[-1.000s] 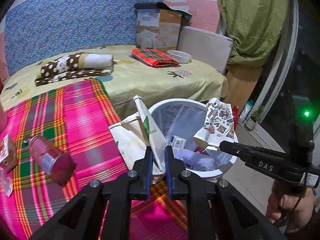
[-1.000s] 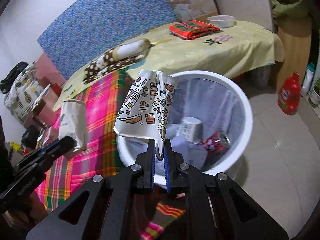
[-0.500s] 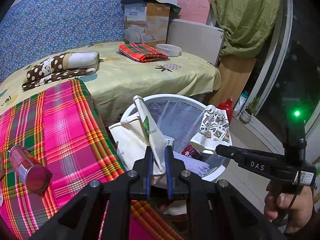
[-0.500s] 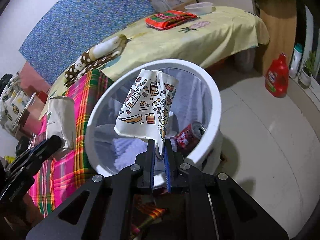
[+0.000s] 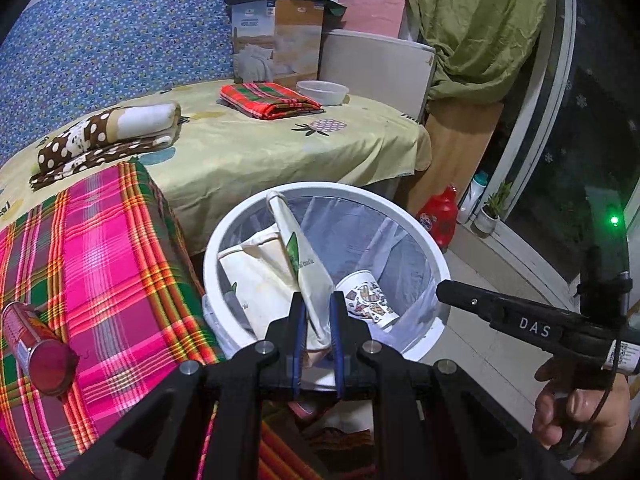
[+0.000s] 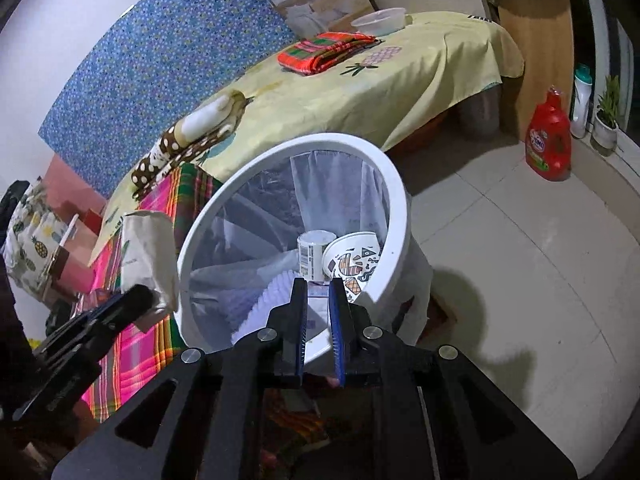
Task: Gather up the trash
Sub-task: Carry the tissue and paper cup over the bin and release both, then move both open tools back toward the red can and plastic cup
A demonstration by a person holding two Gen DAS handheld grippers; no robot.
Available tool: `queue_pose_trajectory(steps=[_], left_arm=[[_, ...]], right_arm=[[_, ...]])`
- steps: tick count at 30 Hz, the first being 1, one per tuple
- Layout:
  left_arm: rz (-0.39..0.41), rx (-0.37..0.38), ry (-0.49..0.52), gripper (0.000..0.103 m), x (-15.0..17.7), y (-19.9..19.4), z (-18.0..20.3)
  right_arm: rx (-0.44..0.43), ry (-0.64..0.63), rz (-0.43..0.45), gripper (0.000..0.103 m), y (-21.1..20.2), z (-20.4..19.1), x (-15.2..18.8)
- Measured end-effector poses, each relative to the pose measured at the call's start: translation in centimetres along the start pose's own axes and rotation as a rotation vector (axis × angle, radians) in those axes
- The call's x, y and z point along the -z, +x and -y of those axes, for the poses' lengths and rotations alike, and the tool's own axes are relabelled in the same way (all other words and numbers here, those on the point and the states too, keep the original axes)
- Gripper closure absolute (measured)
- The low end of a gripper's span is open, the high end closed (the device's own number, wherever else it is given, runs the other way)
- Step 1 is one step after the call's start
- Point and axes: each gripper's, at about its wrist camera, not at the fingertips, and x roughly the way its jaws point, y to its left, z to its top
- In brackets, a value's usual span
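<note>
My left gripper (image 5: 316, 300) is shut on a cream paper bag (image 5: 304, 268) with a green leaf print, and holds it over the white lined bin (image 5: 420, 224). A patterned paper cup (image 5: 366, 300) lies inside the bin, free of both grippers. My right gripper (image 6: 320, 286) hangs over the bin's near rim (image 6: 396, 200) with its jaws all but shut and nothing between them. Below it lie the cup (image 6: 352, 258) and a white can (image 6: 314, 252). The right wrist view also has the bag (image 6: 146, 256) at the left. A red can (image 5: 36, 344) lies on the pink plaid cloth.
A bed with a yellow cloth (image 5: 280, 148) stands behind the bin, bearing folded cloths and a bowl. A red detergent bottle (image 6: 550, 144), a white bottle and a small potted plant stand on the tiled floor at right. A person's hand (image 5: 580, 412) holds the right gripper.
The patterned cup has left my right gripper and dropped into the bin. Both grippers have moved over the bin, the left still holding the paper bag.
</note>
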Motion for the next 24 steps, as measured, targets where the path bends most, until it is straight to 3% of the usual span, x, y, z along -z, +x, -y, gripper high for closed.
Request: queue_pose_trajectory(steps=[9,10,11,13,24], left_arm=[[-0.014,0.062,0.009,0.088,-0.6,1.5,1.2],[-0.015,0.069,0.003,0.079,-0.5,1.6,1.2],[-0.014,0.083,-0.007,0.062,-0.5,1.5,1.0],[-0.001,0.093,-0.023,0.053,-0.5,1.2,0.7],[0.011,0.066,-0.073,0.053,0.7,-1.1,-1.5]], right_arm=[[-0.035,0.007,0.013,0.09,-0.2,0.2,0.1],[-0.038,0.004,0.014,0.09,-0.2,0.2,0.1],[-0.042,0.001,0.014,0.09,-0.2,0.2,0.1],[-0.045,-0.004,0.017,0.09,-0.2,0.1,0.0],[-0.088,-0.067,0.03,0.09,-0.4,-1.6,0.2]])
